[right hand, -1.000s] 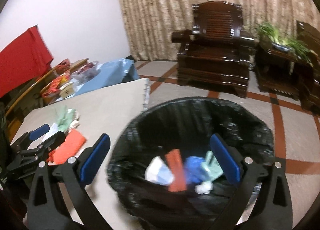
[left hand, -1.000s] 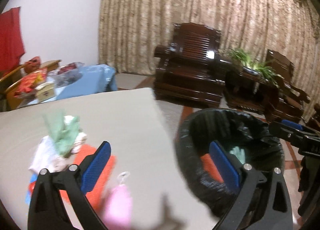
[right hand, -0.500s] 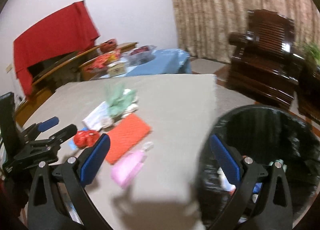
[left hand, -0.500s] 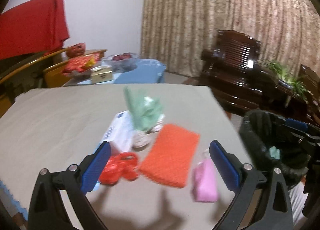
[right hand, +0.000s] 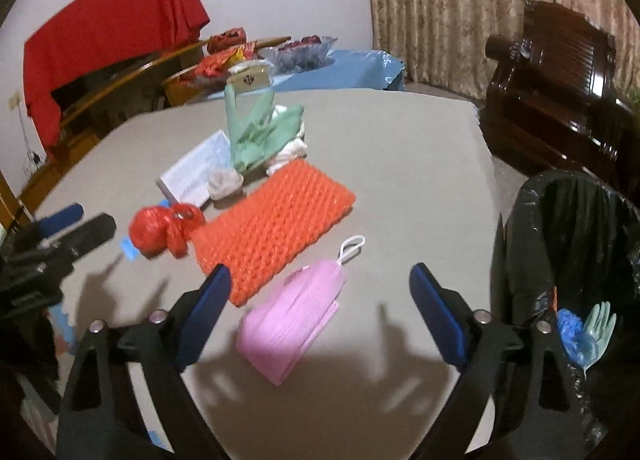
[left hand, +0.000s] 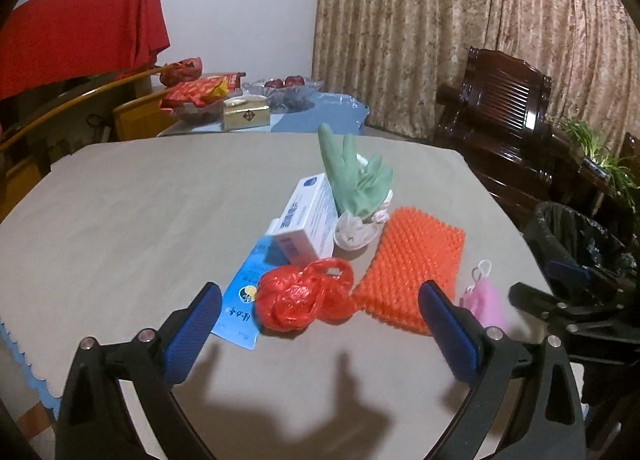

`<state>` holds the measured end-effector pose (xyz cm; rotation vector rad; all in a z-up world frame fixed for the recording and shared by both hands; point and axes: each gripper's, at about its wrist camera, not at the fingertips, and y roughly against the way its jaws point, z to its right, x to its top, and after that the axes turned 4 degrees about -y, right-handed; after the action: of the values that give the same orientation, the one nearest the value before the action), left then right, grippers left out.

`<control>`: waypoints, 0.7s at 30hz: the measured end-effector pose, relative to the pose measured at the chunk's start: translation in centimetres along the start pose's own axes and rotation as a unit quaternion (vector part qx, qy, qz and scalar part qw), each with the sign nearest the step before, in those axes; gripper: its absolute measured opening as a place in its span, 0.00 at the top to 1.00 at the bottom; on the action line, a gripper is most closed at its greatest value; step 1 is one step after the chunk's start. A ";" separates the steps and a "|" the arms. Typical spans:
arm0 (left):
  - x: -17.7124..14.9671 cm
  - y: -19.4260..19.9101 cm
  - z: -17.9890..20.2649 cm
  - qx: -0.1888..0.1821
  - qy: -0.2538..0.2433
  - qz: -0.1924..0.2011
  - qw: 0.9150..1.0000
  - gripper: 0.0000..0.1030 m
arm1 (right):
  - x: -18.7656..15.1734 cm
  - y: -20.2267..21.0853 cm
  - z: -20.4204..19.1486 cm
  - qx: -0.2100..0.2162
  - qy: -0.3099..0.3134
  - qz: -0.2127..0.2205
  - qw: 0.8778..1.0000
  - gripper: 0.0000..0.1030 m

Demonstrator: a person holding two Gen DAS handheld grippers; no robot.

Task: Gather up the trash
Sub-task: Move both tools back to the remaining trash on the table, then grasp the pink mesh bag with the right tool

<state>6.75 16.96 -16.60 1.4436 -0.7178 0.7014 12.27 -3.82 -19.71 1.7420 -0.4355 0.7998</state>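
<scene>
Two blue-padded fingers of the left gripper (left hand: 320, 324) stand spread and empty, tilted down over a knotted red plastic bag (left hand: 302, 298) on the grey table (left hand: 120, 212), where a second ago this view looked across to the black-lined trash bin (left hand: 576, 236) at the table's right edge. From the right wrist, the right gripper (right hand: 320, 300) angles down over a pink face mask (right hand: 292, 324), its jaws closing with nothing pinched, having swung from above the bin (right hand: 568, 228) to the table; curtains (right hand: 440, 0) hang behind.

pink mask (right hand: 292, 324), orange bubble wrap (right hand: 272, 228), red bag (left hand: 304, 296), green glove (left hand: 356, 176)
</scene>
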 end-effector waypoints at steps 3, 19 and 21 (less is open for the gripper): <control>-0.3 -0.6 0.0 -0.004 0.003 -0.006 1.000 0.07 | -0.6 -1.4 0.0 -0.003 0.003 -0.018 1.000 0.24; 0.3 -1.6 2.4 -0.042 -0.007 -0.012 0.999 0.14 | -0.6 -2.1 -0.2 0.063 0.001 -0.049 0.997 0.90; 0.5 -1.9 3.4 -0.052 -0.010 -0.011 0.999 0.15 | 0.1 -1.5 0.7 0.057 -0.009 -0.038 0.998 0.90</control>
<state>8.50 13.51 -17.36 1.3638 -0.7425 0.6232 13.51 -3.95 -20.76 1.8609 -0.3385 0.7678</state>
